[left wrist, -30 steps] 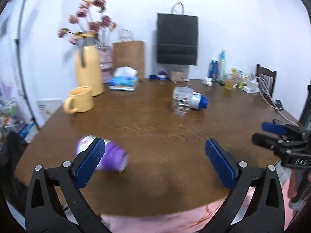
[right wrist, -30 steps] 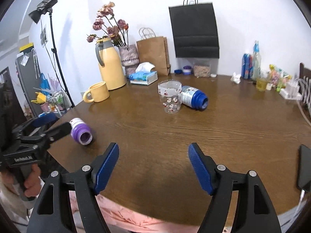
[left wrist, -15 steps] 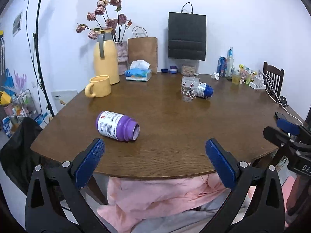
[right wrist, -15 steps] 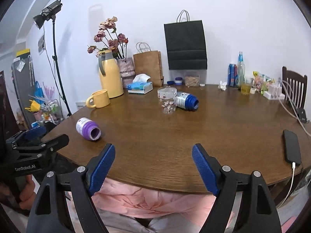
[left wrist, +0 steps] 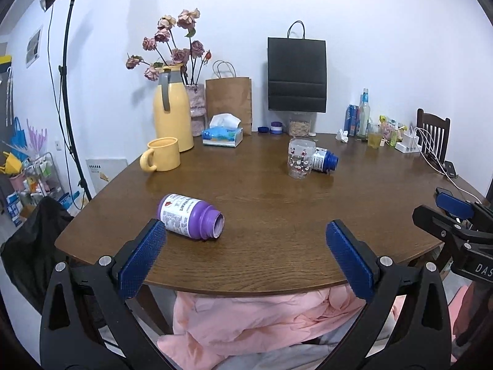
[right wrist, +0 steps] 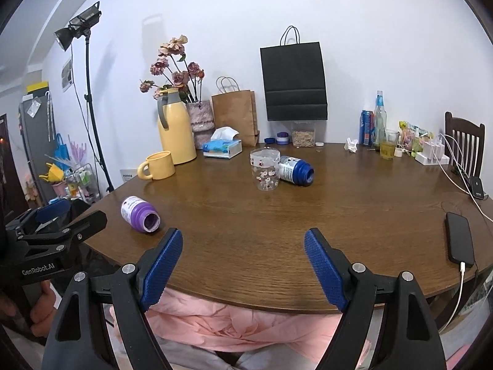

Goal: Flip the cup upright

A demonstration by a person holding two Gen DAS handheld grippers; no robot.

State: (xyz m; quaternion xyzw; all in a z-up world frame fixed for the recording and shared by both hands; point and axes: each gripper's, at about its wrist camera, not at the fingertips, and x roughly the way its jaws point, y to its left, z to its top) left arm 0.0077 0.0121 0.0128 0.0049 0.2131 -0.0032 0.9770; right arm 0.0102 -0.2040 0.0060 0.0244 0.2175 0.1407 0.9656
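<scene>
Purple cup on its side near the table's front-left edge, both tongs spread and empty.

The purple cup [left wrist: 188, 216] lay on the wooden table [left wrist: 277, 203], its open mouth facing the front edge. The left gripper [left wrist: 246, 257] and right gripper [right wrist: 243, 269] hung wide apart just off that edge. Mid-table a patterned glass [right wrist: 265, 169] stood, seemingly touching a toppled blue bottle [right wrist: 295, 169].

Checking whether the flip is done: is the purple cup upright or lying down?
Lying down. The purple cup rests on its side on the table, its open mouth facing sideways toward the near edge.
</scene>
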